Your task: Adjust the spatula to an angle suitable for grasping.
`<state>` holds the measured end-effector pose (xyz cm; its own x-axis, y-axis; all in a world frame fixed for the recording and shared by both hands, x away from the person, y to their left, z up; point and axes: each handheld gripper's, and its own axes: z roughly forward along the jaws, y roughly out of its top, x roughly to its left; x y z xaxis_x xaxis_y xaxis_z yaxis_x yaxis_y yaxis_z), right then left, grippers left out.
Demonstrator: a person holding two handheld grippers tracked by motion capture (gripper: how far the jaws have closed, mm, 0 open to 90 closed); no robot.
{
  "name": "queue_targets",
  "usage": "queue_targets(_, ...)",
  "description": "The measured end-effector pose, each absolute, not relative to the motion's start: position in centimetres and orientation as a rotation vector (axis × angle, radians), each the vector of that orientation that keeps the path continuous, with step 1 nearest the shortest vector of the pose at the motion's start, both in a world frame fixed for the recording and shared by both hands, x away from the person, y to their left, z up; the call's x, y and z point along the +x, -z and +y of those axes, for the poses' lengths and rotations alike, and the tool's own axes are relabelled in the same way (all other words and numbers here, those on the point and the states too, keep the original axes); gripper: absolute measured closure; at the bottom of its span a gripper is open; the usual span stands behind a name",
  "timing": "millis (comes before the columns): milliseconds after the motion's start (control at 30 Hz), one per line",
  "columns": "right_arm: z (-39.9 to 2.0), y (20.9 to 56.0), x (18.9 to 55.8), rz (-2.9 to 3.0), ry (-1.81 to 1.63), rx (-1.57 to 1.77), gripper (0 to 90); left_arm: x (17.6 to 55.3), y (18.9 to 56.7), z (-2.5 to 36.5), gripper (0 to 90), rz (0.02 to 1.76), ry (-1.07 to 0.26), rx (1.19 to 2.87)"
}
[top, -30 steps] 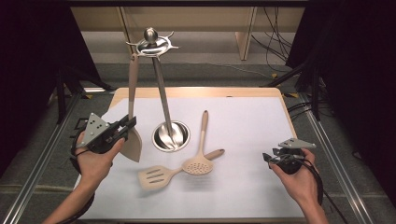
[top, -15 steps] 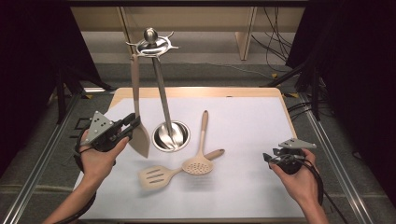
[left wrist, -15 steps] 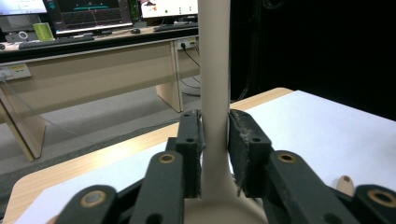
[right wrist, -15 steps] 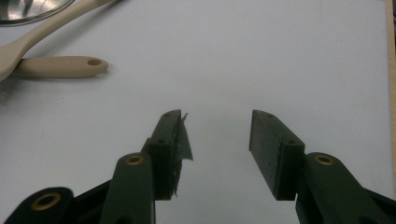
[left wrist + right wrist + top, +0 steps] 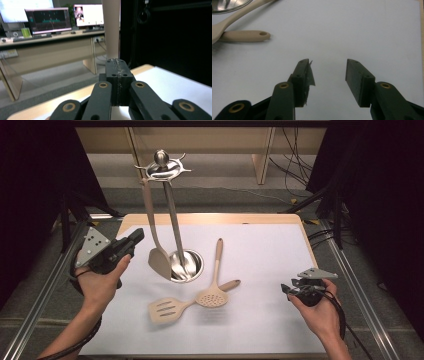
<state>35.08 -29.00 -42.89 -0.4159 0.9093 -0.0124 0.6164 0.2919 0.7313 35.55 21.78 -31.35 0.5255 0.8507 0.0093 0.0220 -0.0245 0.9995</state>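
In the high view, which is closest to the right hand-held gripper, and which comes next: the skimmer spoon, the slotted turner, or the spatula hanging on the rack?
From the right hand-held gripper:
1. Skimmer spoon, lying on the white mat just to its left.
2. Slotted turner, farther left, near the front edge.
3. Hanging spatula, on the metal rack, farthest, toward the left hand-held gripper.

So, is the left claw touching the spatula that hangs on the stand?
Apart. The high view shows bare white table between the left claw and the hanging spatula. In the left gripper view the jaws are shut on nothing.
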Motion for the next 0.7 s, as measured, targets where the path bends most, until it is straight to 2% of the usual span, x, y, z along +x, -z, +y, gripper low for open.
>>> queue_targets(367,-29.0,42.9,35.1,2.136,-0.921,1.362,55.2,36.9,25.9,20.4,89.4,0.705,-0.837,1.357)
queue_targets(700,-29.2,42.8,35.0,2.142,-0.900,1.366,55.3,37.9,23.6,19.2,89.5,0.666,-0.889,1.324)
